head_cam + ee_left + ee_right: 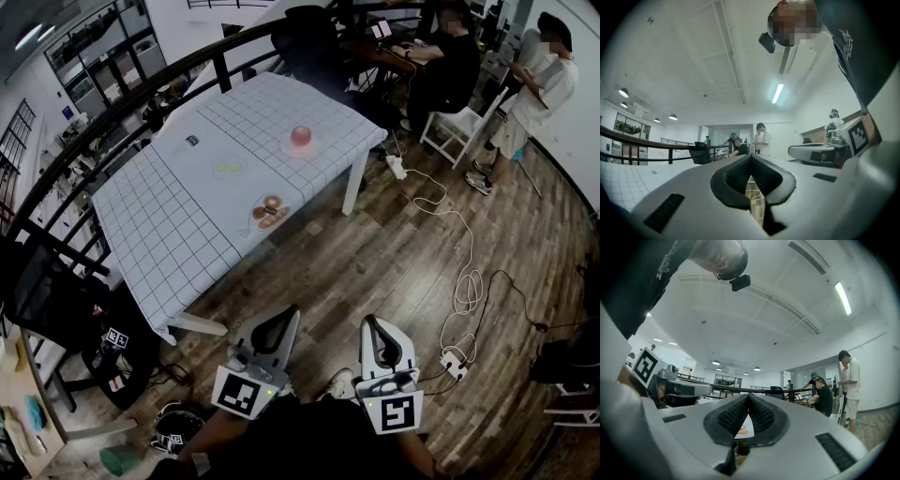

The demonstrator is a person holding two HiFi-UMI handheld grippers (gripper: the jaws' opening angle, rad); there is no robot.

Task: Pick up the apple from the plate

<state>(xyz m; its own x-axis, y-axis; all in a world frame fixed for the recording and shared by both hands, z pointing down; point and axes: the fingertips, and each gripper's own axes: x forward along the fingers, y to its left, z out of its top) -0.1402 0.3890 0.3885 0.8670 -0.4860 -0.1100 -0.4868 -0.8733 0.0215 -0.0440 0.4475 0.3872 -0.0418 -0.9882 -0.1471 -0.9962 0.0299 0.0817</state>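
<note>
1. Left gripper (281,325) (751,158): jaws pressed together at the tips, nothing between them. It sat at the lower centre of the head view, pointing toward the top of the frame.
2. Right gripper (374,328) (748,397): jaws also pressed together and empty. It was just right of the left one, and the two ran side by side without touching.
3. Both grippers hung over the wooden floor (375,253), close to the person's body at the bottom edge.
4. Apple (301,136): reddish, resting on the plate (290,148) in the upper middle of the head view, well apart from both grippers (neither one touching it).
5. The plate stood on the table (187,220), which had a white gridded cloth, near the table's right-hand end.
6. A second plate (270,212) with brownish food lay nearer the table's front edge. A sliver of it showed through the gap behind the right jaws (742,430).
7. Cables (459,244) trailed over the floor at the right of the frame.
8. At the upper right a seated person (455,61) in black was at a desk, with a standing person (542,89) in white beside them.
9. A dark railing (112,122) curved behind the table at the upper left.
</note>
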